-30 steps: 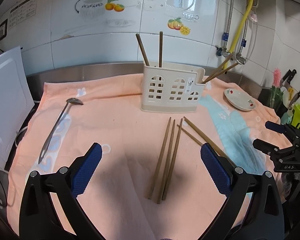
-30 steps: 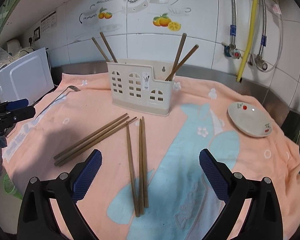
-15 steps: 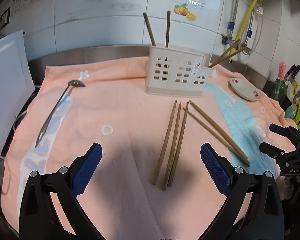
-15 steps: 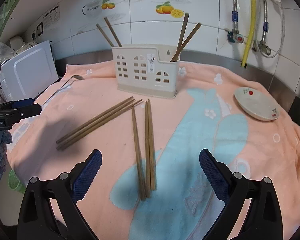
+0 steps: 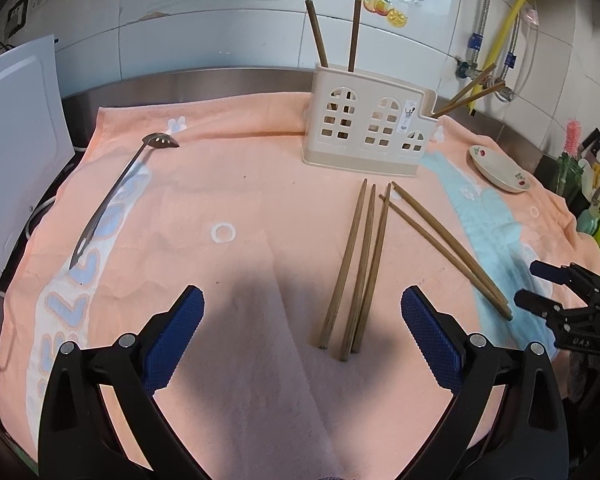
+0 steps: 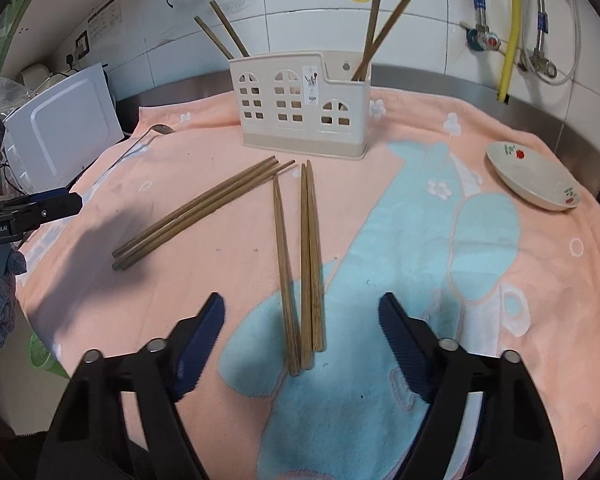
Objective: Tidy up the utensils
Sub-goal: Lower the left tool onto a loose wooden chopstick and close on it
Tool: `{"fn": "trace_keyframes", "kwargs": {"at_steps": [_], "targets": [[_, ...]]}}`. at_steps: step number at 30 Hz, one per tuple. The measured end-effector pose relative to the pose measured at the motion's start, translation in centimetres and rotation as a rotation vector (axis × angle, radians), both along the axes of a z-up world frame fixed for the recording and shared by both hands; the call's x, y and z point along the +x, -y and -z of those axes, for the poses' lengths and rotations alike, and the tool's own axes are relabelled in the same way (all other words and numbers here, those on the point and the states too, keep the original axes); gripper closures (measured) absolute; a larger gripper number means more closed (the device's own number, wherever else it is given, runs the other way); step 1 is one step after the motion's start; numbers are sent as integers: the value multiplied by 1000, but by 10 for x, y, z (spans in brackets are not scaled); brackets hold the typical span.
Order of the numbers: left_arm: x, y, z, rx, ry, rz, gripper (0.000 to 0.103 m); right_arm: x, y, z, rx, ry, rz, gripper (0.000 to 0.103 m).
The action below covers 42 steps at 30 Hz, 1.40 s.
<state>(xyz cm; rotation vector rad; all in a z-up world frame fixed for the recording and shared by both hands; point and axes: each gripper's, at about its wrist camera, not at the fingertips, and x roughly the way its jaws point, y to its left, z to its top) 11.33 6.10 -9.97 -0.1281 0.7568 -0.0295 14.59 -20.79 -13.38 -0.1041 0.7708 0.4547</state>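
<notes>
Closing over a bundle of three chopsticks (image 6: pixel 302 264), right claw (image 6: pixel 300 322) stood still partly open, pads to either side of the butt ends, not yet pressing, nothing gripped; sticks lay flat on the towel (image 6: pixel 500 280) spread over the tabletop. Hung wide open above bare towel and empty: left claw (image 5: pixel 300 320), with the second bundle of three (image 5: pixel 360 268) lying just ahead and a little right of centre between its fingers, untouched

Judged as partly done: holder (image 6: pixel 304 108) stood at the back of the towel, already carrying four chopsticks, two leaning in the tall left compartment (image 6: pixel 220 28) and two in the lower right one (image 6: pixel 380 28). Left to do, by the look of it: both loose bundles, six sticks in all, plus a slotted spoon (image 5: pixel 116 196) lying well apart near the towel's left edge. Plate (image 6: pixel 534 180) sat off to the right, probably not part of the sorting

Hard to make out: in the left view only two sticks of the right-hand bundle told apart, the third not separable. Hidden behind the holder's walls: lower ends of the standing sticks and whatever dividers lay inside. Cut off by the frame edge: people's hands, with only a bit of sleeve at the left border of the right view
</notes>
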Motion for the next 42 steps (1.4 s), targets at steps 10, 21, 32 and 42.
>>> {"fn": "trace_keyframes", "kwargs": {"at_steps": [10, 21, 32, 42], "targets": [[1, -2, 9, -11, -25, -3, 5, 18, 7, 7, 22, -53, -13, 65], [3, -3, 14, -17, -40, -6, 5, 34, -2, 18, -14, -77, -36, 86], [6, -3, 17, -15, -50, 6, 5, 46, -6, 27, -33, -101, -35, 94], [7, 3, 19, -13, -55, 22, 5, 49, -11, 28, -67, -89, -41, 94]]}}
